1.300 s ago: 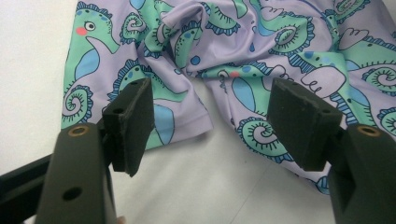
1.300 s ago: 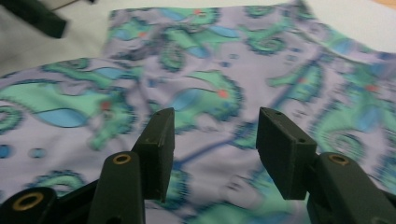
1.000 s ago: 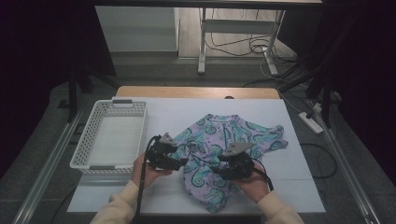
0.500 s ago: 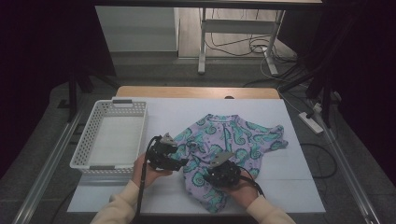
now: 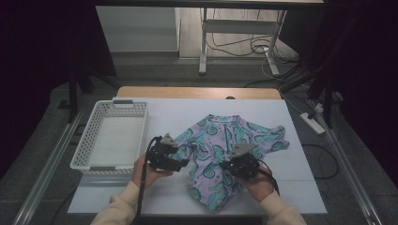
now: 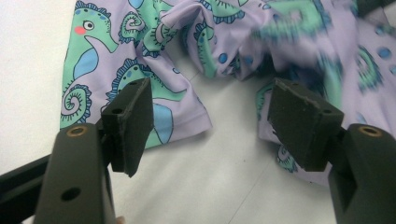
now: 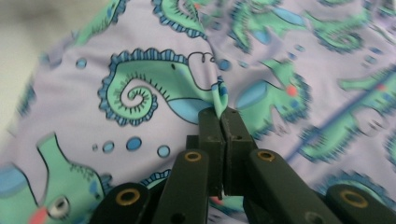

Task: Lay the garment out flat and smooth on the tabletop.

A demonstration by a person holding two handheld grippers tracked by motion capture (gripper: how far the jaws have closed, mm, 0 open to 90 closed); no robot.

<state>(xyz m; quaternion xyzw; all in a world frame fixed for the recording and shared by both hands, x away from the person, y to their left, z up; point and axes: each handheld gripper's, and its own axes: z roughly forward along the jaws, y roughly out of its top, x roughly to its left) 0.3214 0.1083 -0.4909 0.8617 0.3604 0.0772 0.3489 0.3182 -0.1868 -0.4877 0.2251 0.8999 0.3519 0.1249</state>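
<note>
A lilac garment [image 5: 234,150] printed with green and blue seahorses lies rumpled on the white table [image 5: 291,187], right of centre, with 1 sleeve spread toward the far right and its near end bunched toward the person. A white slatted basket [image 5: 112,140] stands at the table's left side, well apart from the cloth.

The right gripper [image 5: 240,165] sits on the near middle of the garment. In the right gripper view its 2 black jaws have just been closing and now stand pressed together, with a small ridge of the fabric [image 7: 219,100] pinched between the tips. The pinched fold rises right at the tail of a seahorse print, and the rest of the cloth spreads away beyond the jaws on all sides.

The left gripper [image 5: 165,154] rests at the garment's left edge. In the left gripper view its 2 jaws stand wide apart and hold nothing. Between the pads [image 6: 135,121] is mostly bare table. A sleeve hem [image 6: 140,84] lies just behind the left-hand pad in that view, and another fold of cloth lies behind and beside the right-hand pad; whether either pad touches the fabric I cannot tell.
</note>
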